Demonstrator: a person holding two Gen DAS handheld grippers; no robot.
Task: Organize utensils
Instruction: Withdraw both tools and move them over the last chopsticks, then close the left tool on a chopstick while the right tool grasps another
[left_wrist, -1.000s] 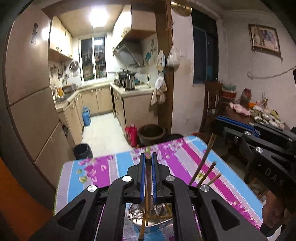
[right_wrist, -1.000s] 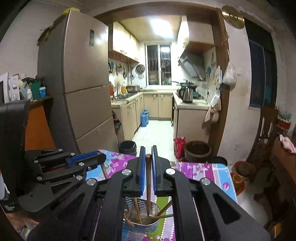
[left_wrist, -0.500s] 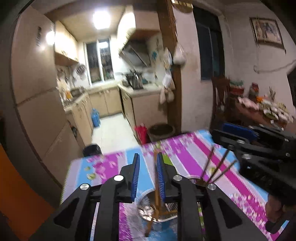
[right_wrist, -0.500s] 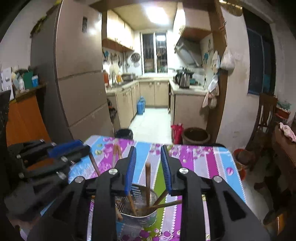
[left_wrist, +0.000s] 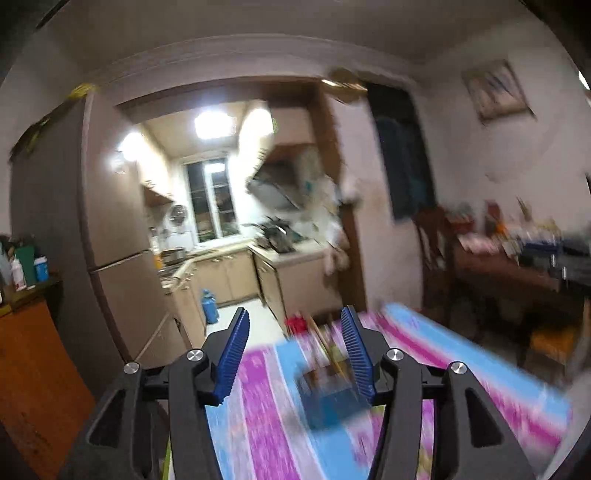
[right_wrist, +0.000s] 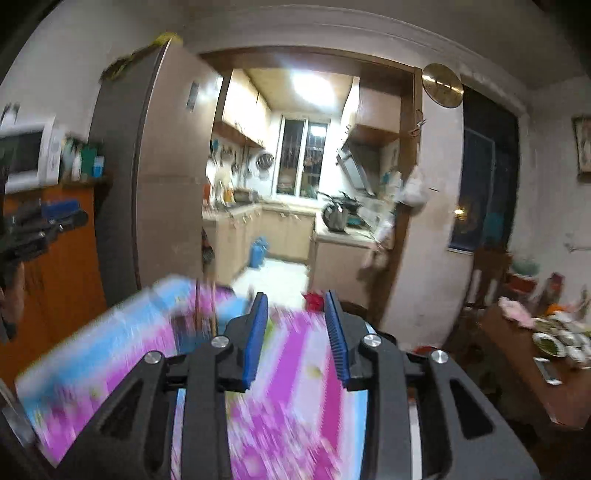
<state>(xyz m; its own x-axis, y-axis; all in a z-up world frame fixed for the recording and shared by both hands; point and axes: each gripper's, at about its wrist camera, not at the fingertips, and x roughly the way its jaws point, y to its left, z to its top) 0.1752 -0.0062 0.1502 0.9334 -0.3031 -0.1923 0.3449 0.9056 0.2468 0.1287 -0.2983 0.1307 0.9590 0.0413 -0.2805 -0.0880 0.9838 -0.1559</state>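
Both views are blurred by motion. In the left wrist view my left gripper (left_wrist: 295, 321) is open and empty, above and behind the utensil holder (left_wrist: 328, 395), a blurred blue and metal cup with brown chopsticks (left_wrist: 325, 347) standing in it on the striped tablecloth (left_wrist: 266, 424). In the right wrist view my right gripper (right_wrist: 295, 304) is open and empty. The holder (right_wrist: 192, 332) and its chopsticks (right_wrist: 205, 306) show to the left of it. The left gripper (right_wrist: 44, 221) shows at the far left, raised.
The table (right_wrist: 110, 350) has a pink, blue and white floral cloth. A tall fridge (right_wrist: 162, 184) and an orange cabinet (right_wrist: 62, 266) stand to the left. A kitchen doorway (right_wrist: 295, 240) is ahead. A wooden side table with dishes (right_wrist: 546, 332) and a chair (left_wrist: 436, 258) stand at the right.
Both grippers opened, let go of the chopsticks they held over the holder, and pulled up and back. The chopsticks now stand in the holder.
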